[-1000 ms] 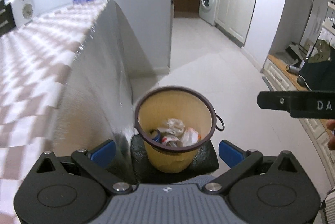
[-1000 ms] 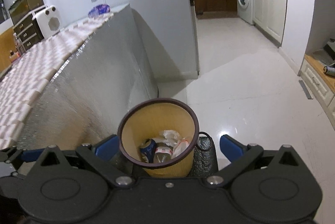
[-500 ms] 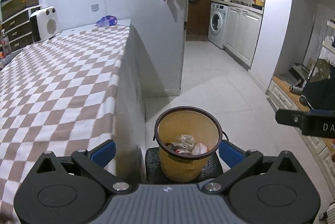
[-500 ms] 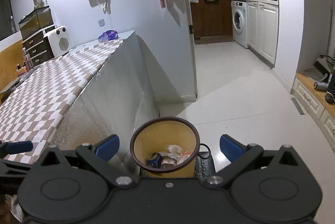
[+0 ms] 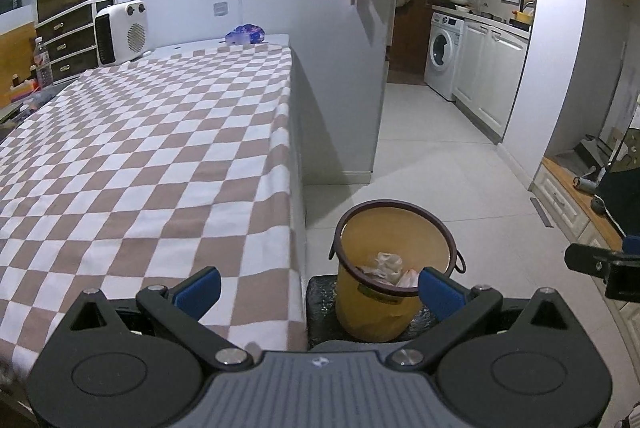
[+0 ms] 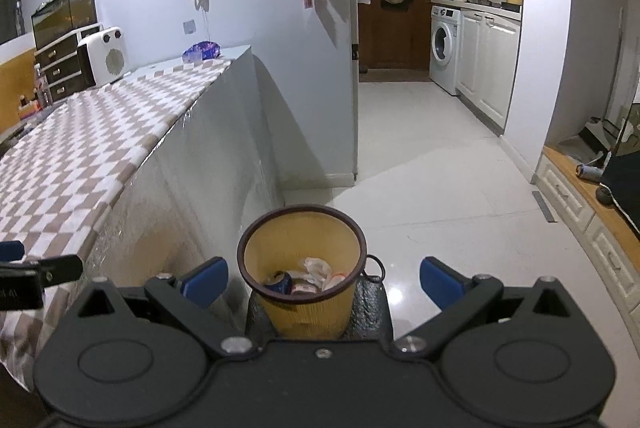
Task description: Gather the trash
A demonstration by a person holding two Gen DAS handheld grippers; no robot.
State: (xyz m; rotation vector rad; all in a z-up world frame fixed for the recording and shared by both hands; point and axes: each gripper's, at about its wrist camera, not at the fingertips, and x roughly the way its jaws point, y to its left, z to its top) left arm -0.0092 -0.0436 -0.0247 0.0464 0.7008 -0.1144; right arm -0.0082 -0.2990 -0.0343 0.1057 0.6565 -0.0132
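– So, the grippers?
– Left gripper [image 5: 318, 286] and right gripper [image 6: 324, 280] both gape wide, holding nothing.
– And the trash?
– In the yellow bin [image 6: 301, 268] on the floor beside the checkered table [image 5: 140, 156]: can [image 6: 280, 282], crumpled paper [image 5: 386, 262]. No label is readable.

Brown-and-white checked tablecloth [image 5: 152, 156] — yellow bin [image 6: 302, 268], dark brown rim — blue-tipped jaws.

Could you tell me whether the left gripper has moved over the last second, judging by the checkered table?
Yes. The left gripper has risen: the checkered tablecloth, earlier seen edge-on, now spreads below it, and the yellow bin looks smaller.
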